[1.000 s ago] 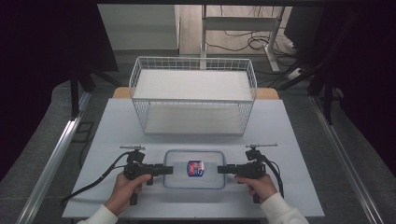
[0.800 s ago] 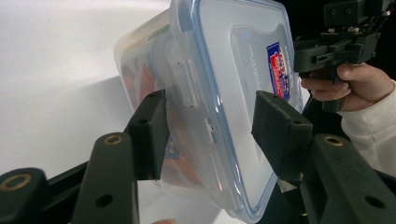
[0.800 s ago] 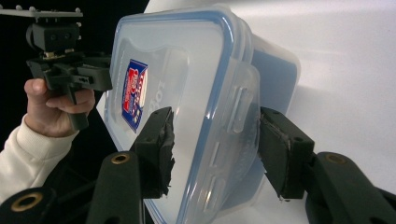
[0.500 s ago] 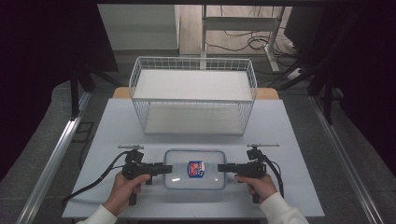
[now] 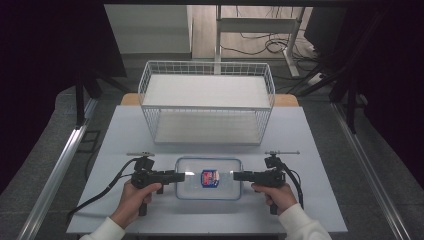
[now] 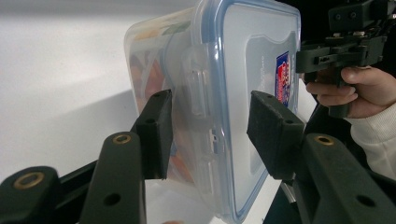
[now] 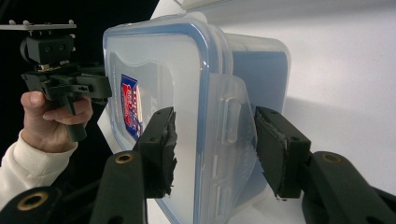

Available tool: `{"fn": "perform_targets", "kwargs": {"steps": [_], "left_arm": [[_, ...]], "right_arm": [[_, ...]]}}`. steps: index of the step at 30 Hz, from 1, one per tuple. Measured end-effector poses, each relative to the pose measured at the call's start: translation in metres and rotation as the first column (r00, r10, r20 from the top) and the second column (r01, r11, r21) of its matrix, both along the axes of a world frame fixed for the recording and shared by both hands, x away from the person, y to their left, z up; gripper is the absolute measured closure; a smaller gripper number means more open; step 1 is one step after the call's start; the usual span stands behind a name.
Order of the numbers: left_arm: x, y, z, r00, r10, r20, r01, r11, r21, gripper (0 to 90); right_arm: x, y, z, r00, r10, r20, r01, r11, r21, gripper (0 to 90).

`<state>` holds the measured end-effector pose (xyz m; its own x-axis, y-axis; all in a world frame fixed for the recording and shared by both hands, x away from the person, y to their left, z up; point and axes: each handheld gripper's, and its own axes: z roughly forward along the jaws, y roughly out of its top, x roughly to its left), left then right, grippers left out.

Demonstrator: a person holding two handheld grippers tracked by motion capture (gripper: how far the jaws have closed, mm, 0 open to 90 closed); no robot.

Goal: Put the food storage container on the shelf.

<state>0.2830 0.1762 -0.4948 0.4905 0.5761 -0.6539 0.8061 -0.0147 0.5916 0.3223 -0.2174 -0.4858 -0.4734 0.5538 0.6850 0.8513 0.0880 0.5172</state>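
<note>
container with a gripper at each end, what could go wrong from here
Both grippers, left and right, straddle the container's end latches with jaws open. Closing on the latch flaps might pop one open or slip on the smooth plastic. Uneven grips could tilt the container, shifting its contents.

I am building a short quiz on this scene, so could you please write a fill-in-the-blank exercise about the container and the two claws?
1. The clear plastic container with a blue-rimmed lid lies on the white table between the left claw and the right ____.
2. Behind the container stands a white wire ____.
3. The jaws of each claw stand on either side of a side ____ of the lid, without clamping it.
4. The sticker on the lid is red and ____.

Missing words: claw; basket; latch; blue
</note>
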Motion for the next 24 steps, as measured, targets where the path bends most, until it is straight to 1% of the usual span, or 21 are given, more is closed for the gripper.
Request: {"fn": "perform_targets", "kwargs": {"steps": [2,3,5,6,8,9,10,11,12,13,14,15,16,17,18,19,20,22,23,24], "left_arm": [[0.004,0.0,0.003,0.9999,-0.003,0.014,0.003,1.0,-0.003,51.8],[0.004,0.0,0.003,0.9999,-0.003,0.014,0.003,1.0,-0.003,51.9],[0.01,0.0,0.005,0.9998,-0.009,0.018,0.009,0.9999,-0.005,51.9],[0.01,0.0,0.005,0.9998,-0.009,0.018,0.009,0.9999,-0.005,51.9],[0.015,0.0,0.006,0.9997,-0.007,0.024,0.007,1.0,-0.003,51.9],[0.021,0.001,0.008,0.9993,-0.006,0.036,0.006,1.0,0.0,51.9],[0.021,0.001,0.008,0.9993,-0.006,0.036,0.006,1.0,0.0,51.9],[0.028,0.004,0.009,0.999,-0.007,0.044,0.007,1.0,-0.004,52.1],[0.028,0.004,0.009,0.999,-0.007,0.044,0.007,1.0,-0.004,52.3],[0.032,0.005,0.009,0.9991,-0.004,0.043,0.005,0.9999,-0.01,52.3],[0.037,0.007,0.008,0.9989,-0.006,0.046,0.006,0.9999,-0.008,52.3],[0.041,0.008,0.008,0.9989,-0.004,0.048,0.005,1.0,-0.009,52.3],[0.046,0.009,0.007,0.9986,0.001,0.053,-0.001,1.0,-0.009,52.2],[0.055,0.013,0.007,0.9979,0.004,0.064,-0.004,1.0,-0.004,52.0],[0.055,0.013,0.007,0.9979,0.004,0.064,-0.004,1.0,-0.004,52.0],[0.059,0.014,0.007,0.9976,0.007,0.07,-0.007,1.0,-0.004,52.0],[0.064,0.016,0.008,0.9973,0.009,0.073,-0.009,1.0,-0.001,52.0],[0.072,0.017,0.008,0.9968,0.009,0.08,-0.009,0.9999,0.008,52.0],[0.081,0.02,0.008,0.9962,0.009,0.086,-0.01,0.9999,0.012,51.9],[0.081,0.02,0.008,0.9962,0.009,0.086,-0.01,0.9999,0.012,51.9]], "right_arm": [[0.002,0.0,0.002,0.9999,-0.004,0.013,0.003,1.0,0.003,49.6],[0.002,0.0,0.002,0.9999,-0.004,0.013,0.003,1.0,0.003,49.6],[0.004,0.0,0.007,0.9995,-0.005,0.031,0.005,1.0,-0.003,49.6],[0.004,0.0,0.007,0.9995,-0.005,0.031,0.005,1.0,-0.003,49.6],[0.008,0.0,0.008,0.999,-0.006,0.045,0.006,1.0,-0.006,49.6],[0.014,0.001,0.009,0.9986,-0.006,0.052,0.006,1.0,-0.003,49.6],[0.014,0.001,0.009,0.9986,-0.006,0.052,0.006,1.0,-0.003,49.6],[0.021,0.002,0.01,0.9979,-0.002,0.065,0.002,1.0,0.0,49.6],[0.021,0.002,0.01,0.9979,-0.002,0.065,0.002,1.0,0.0,49.6],[0.025,0.003,0.01,0.9974,0.0,0.072,0.0,1.0,0.0,49.6],[0.034,0.006,0.012,0.9965,0.001,0.084,-0.001,1.0,-0.008,49.6],[0.034,0.006,0.012,0.9965,0.001,0.084,-0.001,1.0,-0.008,49.6],[0.038,0.008,0.013,0.9959,0.006,0.091,-0.005,1.0,-0.014,49.6],[0.048,0.012,0.015,0.9948,0.008,0.102,-0.006,1.0,-0.02,49.6],[0.048,0.012,0.015,0.9948,0.008,0.102,-0.006,1.0,-0.02,49.6],[0.059,0.015,0.014,0.9938,0.01,0.111,-0.008,1.0,-0.017,49.7],[0.059,0.015,0.014,0.9938,0.01,0.111,-0.008,1.0,-0.017,49.7],[0.068,0.018,0.013,0.9937,0.013,0.111,-0.012,1.0,-0.013,49.6],[0.077,0.02,0.012,0.9935,0.013,0.113,-0.012,1.0,-0.01,49.6],[0.077,0.02,0.012,0.9935,0.013,0.113,-0.012,1.0,-0.01,49.6]]}}
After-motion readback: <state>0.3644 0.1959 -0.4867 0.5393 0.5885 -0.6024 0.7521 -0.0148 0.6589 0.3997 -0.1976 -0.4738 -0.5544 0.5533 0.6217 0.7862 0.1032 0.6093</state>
